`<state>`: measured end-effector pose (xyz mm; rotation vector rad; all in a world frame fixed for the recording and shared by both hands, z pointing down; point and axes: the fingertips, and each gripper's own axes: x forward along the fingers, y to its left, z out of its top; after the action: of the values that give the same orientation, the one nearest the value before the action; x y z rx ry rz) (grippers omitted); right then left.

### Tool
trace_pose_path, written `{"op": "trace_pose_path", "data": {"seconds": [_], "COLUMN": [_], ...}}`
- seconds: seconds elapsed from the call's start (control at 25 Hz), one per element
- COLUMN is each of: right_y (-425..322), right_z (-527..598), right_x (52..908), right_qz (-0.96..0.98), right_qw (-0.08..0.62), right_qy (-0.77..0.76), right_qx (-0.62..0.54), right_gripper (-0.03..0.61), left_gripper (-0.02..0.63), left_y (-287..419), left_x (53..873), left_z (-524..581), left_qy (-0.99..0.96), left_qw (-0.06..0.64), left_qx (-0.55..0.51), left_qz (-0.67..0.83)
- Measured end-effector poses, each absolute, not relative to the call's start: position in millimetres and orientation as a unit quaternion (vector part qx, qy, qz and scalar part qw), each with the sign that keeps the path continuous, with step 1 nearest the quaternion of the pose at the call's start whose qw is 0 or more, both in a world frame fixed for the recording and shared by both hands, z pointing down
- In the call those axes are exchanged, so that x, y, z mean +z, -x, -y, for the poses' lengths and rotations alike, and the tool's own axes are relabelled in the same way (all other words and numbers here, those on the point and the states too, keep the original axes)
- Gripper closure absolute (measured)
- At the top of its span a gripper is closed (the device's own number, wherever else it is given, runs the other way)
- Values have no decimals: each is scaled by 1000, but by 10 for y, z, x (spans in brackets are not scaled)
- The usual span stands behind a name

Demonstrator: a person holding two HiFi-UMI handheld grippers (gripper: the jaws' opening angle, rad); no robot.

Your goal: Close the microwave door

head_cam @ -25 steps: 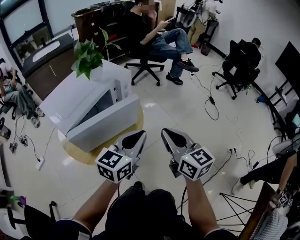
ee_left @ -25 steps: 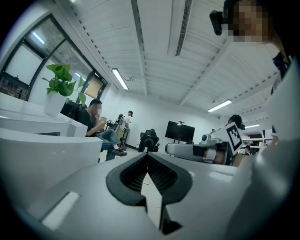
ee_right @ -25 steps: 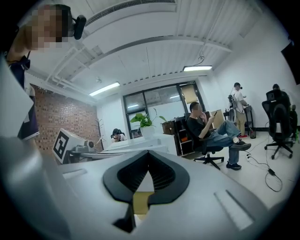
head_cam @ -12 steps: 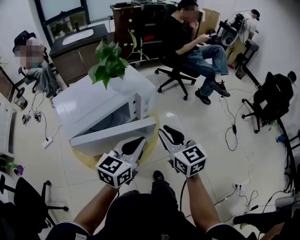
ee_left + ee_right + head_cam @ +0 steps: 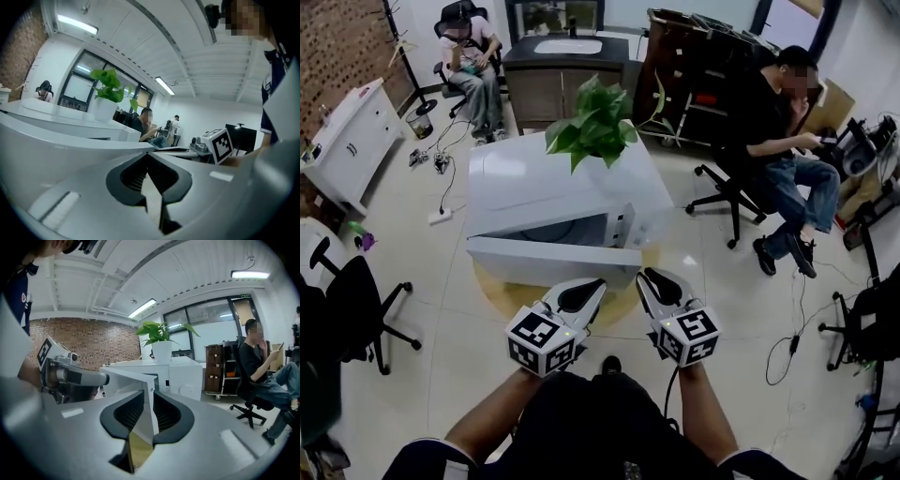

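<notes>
A white microwave point(image 5: 546, 183) stands on a low round wooden table point(image 5: 500, 292), with a potted plant point(image 5: 596, 129) on top of it. Its door point(image 5: 553, 255) hangs open towards me, and the dark cavity shows behind it. My left gripper point(image 5: 598, 283) is shut and hovers just before the door's front edge, near its middle. My right gripper point(image 5: 645, 275) sits by the door's right corner, its jaws a narrow gap apart with nothing held. In the right gripper view the door's edge point(image 5: 137, 378) shows through that gap, with the microwave body point(image 5: 187, 376) behind.
A person sits on a rolling chair point(image 5: 733, 192) at the right. Another person point(image 5: 473, 56) sits at the back left. A dark counter point(image 5: 567, 61) and shelves point(image 5: 694, 66) line the back wall. An office chair point(image 5: 356, 300) stands at the left. Cables point(image 5: 441, 159) lie on the floor.
I have come round to the microwave's front, so its open door now faces me squarely. Both grippers are nearer the door's edge. Their jaws look unchanged.
</notes>
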<state>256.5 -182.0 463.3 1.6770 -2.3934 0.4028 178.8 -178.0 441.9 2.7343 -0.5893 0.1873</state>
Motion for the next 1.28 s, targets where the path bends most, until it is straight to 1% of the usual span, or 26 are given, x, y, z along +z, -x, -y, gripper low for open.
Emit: {"op": "trace_pose_path", "data": {"seconds": [0.2, 0.6, 0.96, 1.28], "right_y": [-2527, -2653, -2694, -2702], "right_z": [2041, 2486, 2793, 2835], "right_x": [4619, 4621, 4603, 4598], "right_qz": [833, 845, 837, 826], "right_qw": [110, 132, 143, 124], "right_qy": [-529, -507, -515, -529], "right_qx": [119, 107, 117, 148], "right_gripper": [546, 565, 564, 545], "left_gripper": [601, 601, 601, 601], "left_y": [-1758, -1811, -1870, -1909], "left_x": [4446, 4307, 4174, 4220], "left_z": [1884, 2067, 2157, 2206], "left_qy": [-949, -936, -932, -930], "left_qw": [163, 146, 141, 148], "left_qx": [67, 49, 29, 33], "left_qz": [260, 315, 334, 335]}}
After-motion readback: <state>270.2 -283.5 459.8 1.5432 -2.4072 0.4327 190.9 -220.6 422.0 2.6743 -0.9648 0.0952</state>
